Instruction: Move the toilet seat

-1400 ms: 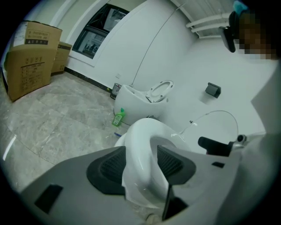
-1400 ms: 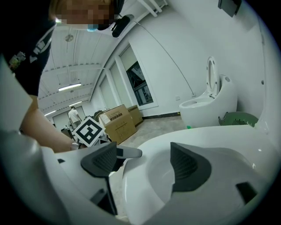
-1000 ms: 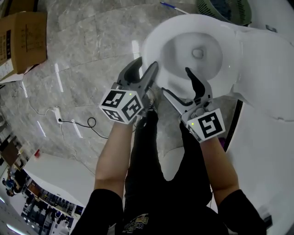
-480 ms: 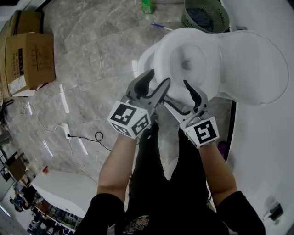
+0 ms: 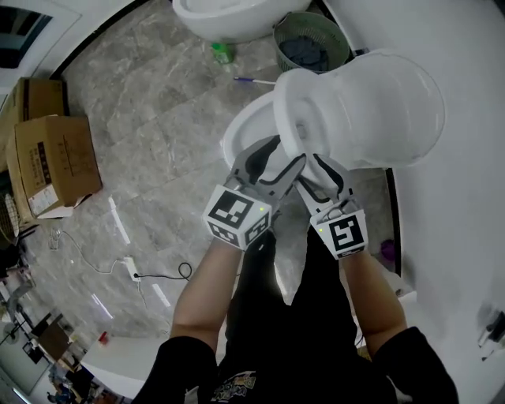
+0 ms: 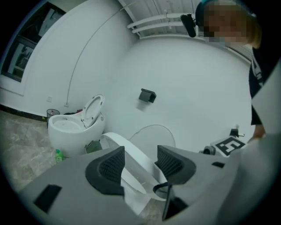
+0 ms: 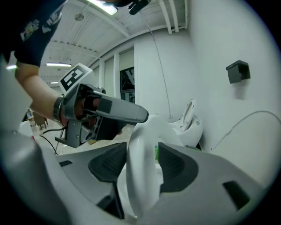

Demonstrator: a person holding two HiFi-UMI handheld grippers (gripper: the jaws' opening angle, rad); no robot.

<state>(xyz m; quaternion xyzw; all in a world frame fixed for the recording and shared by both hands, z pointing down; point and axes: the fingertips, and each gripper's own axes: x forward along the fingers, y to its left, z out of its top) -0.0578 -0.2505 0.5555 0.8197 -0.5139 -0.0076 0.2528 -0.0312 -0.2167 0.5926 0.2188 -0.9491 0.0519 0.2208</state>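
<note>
Head view | seat (image 5: 371,110) raised, tilted over bowl (image 5: 237,136) front rim | right gripper (image 5: 316,170): jaws have just been closing, clamped on seat edge | left gripper (image 5: 272,162): jaws apart, seat edge between, not gripped

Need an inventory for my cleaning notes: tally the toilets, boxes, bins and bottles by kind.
White ceramic toilets: 2
Brown cardboard boxes: 2
Green mesh waste basket: 1
Green plastic bottle: 1
Total: 6
</note>
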